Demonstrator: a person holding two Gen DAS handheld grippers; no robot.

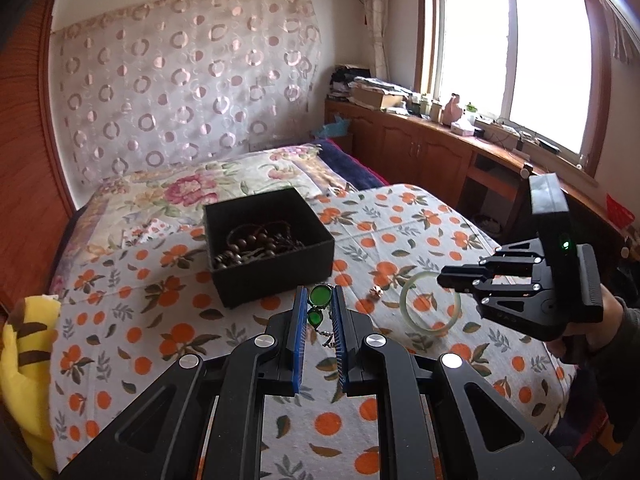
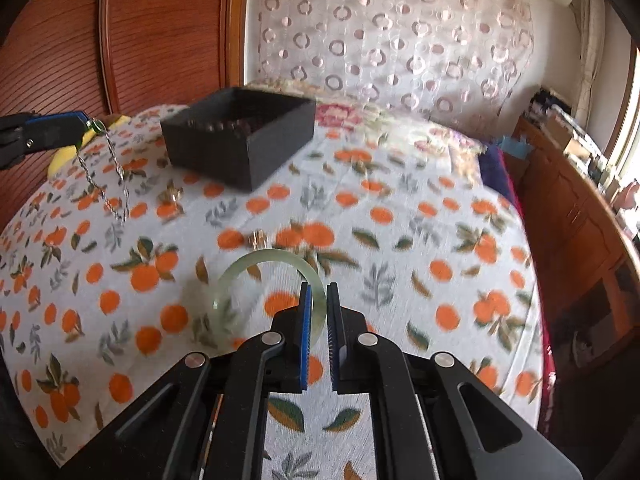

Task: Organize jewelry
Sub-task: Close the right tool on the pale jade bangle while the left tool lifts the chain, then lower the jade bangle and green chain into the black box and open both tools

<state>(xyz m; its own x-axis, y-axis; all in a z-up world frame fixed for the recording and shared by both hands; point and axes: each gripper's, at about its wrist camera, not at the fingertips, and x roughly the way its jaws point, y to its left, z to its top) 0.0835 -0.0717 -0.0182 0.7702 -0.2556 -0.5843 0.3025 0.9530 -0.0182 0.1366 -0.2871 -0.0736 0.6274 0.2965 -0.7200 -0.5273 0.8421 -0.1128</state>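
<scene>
Left wrist view: our left gripper has its jaws clenched on a green pendant, whose chain dangles between them. A black box of dark beads sits on the bed just beyond. A pale bangle lies right of a small charm; our right gripper hovers at its rim.

Right wrist view: our right gripper jaws straddle the bangle rim; we cannot tell whether they pinch it. The left gripper holds the chain hanging above the bed, beside the box.
</scene>
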